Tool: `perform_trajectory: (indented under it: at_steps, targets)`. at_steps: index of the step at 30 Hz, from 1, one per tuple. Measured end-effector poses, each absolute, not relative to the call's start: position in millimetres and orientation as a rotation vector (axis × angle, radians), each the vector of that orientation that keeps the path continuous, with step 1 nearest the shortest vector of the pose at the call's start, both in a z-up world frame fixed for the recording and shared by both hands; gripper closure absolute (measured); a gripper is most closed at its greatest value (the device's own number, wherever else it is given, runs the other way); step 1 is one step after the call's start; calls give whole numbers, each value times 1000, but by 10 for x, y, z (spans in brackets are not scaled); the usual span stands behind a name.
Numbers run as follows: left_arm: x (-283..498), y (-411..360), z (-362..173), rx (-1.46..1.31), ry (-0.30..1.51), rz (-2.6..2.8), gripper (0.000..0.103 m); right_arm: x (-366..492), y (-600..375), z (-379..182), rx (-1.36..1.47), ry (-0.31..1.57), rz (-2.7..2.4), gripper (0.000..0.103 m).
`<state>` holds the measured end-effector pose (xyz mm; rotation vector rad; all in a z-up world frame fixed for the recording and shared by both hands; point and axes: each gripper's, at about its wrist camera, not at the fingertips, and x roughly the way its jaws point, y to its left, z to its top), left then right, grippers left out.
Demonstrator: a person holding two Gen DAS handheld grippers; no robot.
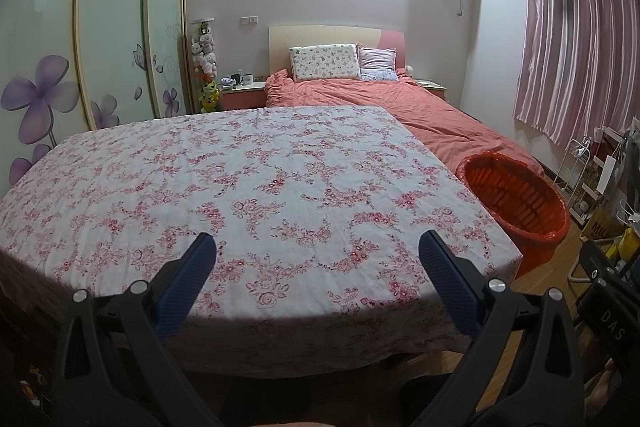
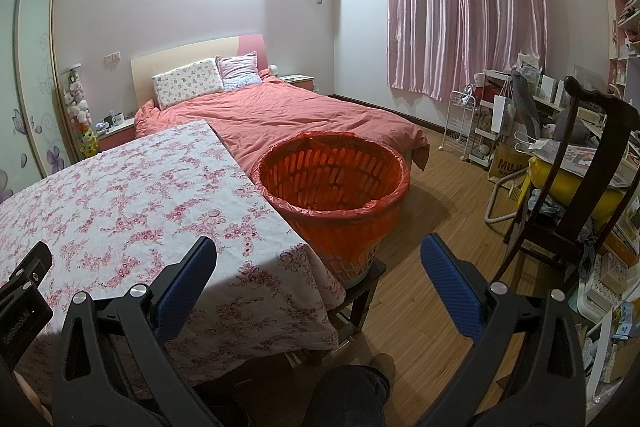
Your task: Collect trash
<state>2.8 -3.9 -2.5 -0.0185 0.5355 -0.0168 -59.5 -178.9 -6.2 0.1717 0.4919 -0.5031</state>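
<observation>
A trash basket (image 2: 332, 187) lined with a red bag stands on a dark stool at the table's right side; it also shows in the left wrist view as the basket (image 1: 516, 203). Nothing is visible inside it. The table (image 1: 240, 187) wears a pink floral cloth, and I see no trash on it. My left gripper (image 1: 318, 247) hovers open over the table's near edge, nothing between its blue pads. My right gripper (image 2: 318, 247) is open too, over the table's near right corner (image 2: 280, 267), just short of the basket.
A bed (image 2: 300, 115) with a salmon cover lies behind the table. A dark wooden chair (image 2: 580, 187) and cluttered shelves stand at the right on the wood floor (image 2: 440, 227). A wardrobe (image 1: 100, 47) fills the left wall. A person's knee (image 2: 352, 395) is below.
</observation>
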Motion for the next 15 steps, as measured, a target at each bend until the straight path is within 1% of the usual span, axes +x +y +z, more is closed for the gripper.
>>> perform_trajectory:
  at_steps: [15]
  targets:
    - [32,-41,-21,-18,536,-18,4,-595,-1792,-59,172,492,-503,2]
